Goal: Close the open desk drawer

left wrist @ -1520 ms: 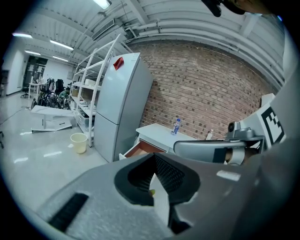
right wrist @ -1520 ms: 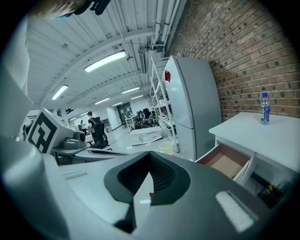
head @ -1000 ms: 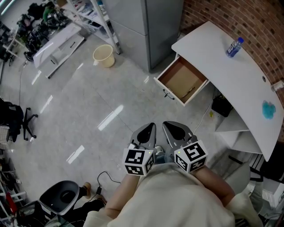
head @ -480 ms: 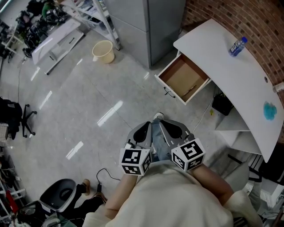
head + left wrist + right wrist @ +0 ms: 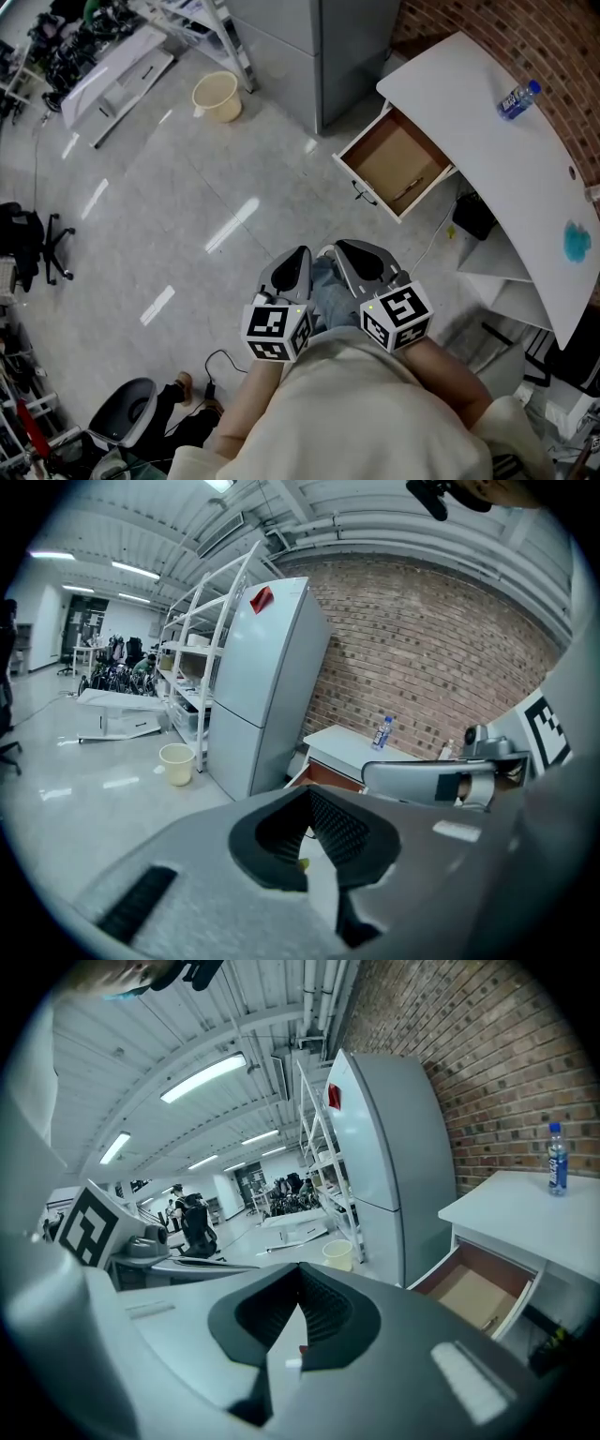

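The open desk drawer (image 5: 398, 167) juts out of the white desk (image 5: 487, 141), showing a brown inside and a dark handle on its front. My left gripper (image 5: 296, 259) and right gripper (image 5: 356, 253) hang side by side over the floor, well short of the drawer, both shut and empty. In the left gripper view my left gripper (image 5: 311, 817) points toward the drawer (image 5: 323, 775) beside a tall grey cabinet. From the right gripper view, the drawer (image 5: 473, 1288) lies to the right of my right gripper (image 5: 300, 1293).
A grey cabinet (image 5: 319, 47) stands left of the desk, with a yellow bucket (image 5: 217, 96) beyond it. A water bottle (image 5: 517, 98) and a blue item (image 5: 577, 242) lie on the desk. A black box (image 5: 473, 217) sits under it. An office chair (image 5: 127, 412) stands behind me.
Both grippers have drifted a little left in the head view, still shut and side by side. A trouser leg now shows between them. The drawer stays open.
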{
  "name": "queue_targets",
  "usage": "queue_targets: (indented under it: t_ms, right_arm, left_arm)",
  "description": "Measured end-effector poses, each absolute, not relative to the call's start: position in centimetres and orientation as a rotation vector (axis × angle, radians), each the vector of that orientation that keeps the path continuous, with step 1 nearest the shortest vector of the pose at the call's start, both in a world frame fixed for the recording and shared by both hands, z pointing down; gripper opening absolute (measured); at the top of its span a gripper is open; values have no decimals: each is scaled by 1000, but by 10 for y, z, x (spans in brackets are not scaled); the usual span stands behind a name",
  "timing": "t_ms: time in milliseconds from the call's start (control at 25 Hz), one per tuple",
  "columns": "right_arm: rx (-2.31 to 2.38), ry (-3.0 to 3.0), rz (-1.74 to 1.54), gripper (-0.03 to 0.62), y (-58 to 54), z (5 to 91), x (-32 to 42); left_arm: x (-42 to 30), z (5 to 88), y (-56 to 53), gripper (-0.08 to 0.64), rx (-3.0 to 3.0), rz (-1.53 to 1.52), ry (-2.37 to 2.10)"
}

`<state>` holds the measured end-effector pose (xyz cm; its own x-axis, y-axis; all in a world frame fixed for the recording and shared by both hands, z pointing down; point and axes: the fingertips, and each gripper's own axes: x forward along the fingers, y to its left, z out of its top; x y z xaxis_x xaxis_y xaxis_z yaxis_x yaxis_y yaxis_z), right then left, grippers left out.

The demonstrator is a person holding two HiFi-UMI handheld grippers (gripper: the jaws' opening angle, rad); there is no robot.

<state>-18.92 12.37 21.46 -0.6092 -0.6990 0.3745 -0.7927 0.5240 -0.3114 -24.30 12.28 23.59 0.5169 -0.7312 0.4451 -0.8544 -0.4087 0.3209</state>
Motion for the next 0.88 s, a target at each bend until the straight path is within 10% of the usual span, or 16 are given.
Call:
queue_targets:
  t_ms: [880]
  right_arm:
    - [1410, -2484, 728, 5, -13, 218, -177]
  left_arm:
    - [-225, 232, -14, 3, 2365, 415, -1106]
